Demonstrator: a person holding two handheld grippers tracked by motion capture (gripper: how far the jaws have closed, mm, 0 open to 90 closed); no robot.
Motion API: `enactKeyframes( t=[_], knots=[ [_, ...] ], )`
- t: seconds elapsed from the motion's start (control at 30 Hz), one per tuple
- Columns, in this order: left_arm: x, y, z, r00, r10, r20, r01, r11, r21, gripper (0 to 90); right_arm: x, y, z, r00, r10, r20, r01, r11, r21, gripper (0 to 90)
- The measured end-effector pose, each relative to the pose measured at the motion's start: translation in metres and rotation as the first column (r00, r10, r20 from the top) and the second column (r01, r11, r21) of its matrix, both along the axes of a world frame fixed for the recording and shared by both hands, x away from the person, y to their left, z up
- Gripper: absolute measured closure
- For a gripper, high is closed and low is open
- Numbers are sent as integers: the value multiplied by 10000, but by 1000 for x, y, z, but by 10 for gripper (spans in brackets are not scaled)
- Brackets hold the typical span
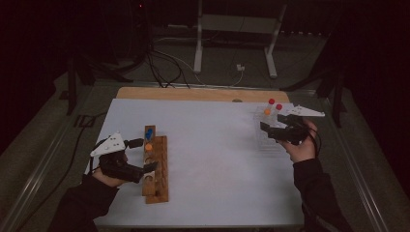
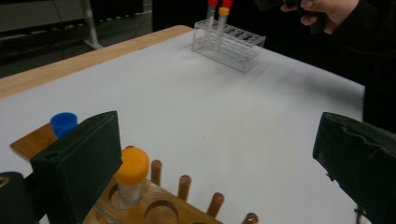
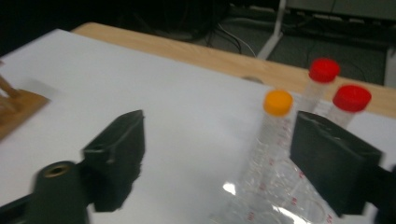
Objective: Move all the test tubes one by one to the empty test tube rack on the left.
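Reaching for the orange-capped tube [image 3: 276, 122] in the clear rack [image 1: 265, 140], the right gripper [image 1: 271, 129] gapes empty; left gripper [image 1: 140, 155] idles open.

Four capped tubes: two red-capped [image 3: 324, 70], one orange-capped [image 3: 278, 102] in a clear rack [image 2: 229, 44]; one orange-capped [image 2: 131, 165] in a wooden rack [image 1: 157, 169]. One blue cap [image 2: 63, 122].

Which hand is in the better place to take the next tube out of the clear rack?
The right. The right gripper is at the clear rack, jaws open beside the orange-capped tube. The left gripper is far across the table, at the wooden rack.
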State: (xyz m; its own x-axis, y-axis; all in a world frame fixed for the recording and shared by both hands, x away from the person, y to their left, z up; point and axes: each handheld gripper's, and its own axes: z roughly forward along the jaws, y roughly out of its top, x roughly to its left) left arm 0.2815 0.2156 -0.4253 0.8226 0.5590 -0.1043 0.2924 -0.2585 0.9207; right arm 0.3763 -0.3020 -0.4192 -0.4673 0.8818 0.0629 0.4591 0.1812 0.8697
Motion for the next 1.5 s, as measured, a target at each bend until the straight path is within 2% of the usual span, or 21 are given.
enactKeyframes(
  t=[0.17,0.37,0.67,0.97,1.07,1.3,1.5],
  knots=[
    [0,0,0,10000,43,23,-43,10000,45,22,14,-2,-15,9982,-329,-503,306,9985,-454,352],
    [0,1,0,10000,78,20,-78,10000,17,22,31,-3,-25,9917,-640,-1119,566,9961,-683,490],
    [0,2,0,9999,120,39,-120,9999,-12,22,50,-2,-34,9823,-1022,-1571,891,9921,-879,552],
    [0,2,0,9999,101,27,-101,9999,13,22,64,0,-36,9789,-1208,-1648,1062,9898,-945,608],
    [1,3,0,9999,120,8,-120,9999,-1,22,68,3,-38,9791,-1243,-1610,1053,9870,-1213,638],
    [1,3,-1,9999,105,-22,-105,9999,-25,22,72,6,-40,9791,-1382,-1491,1195,9846,-1278,726],
    [1,3,-1,9999,117,-32,-117,9999,-36,22,72,6,-40,9783,-1478,-1454,1296,9833,-1278,738]
  ],
)
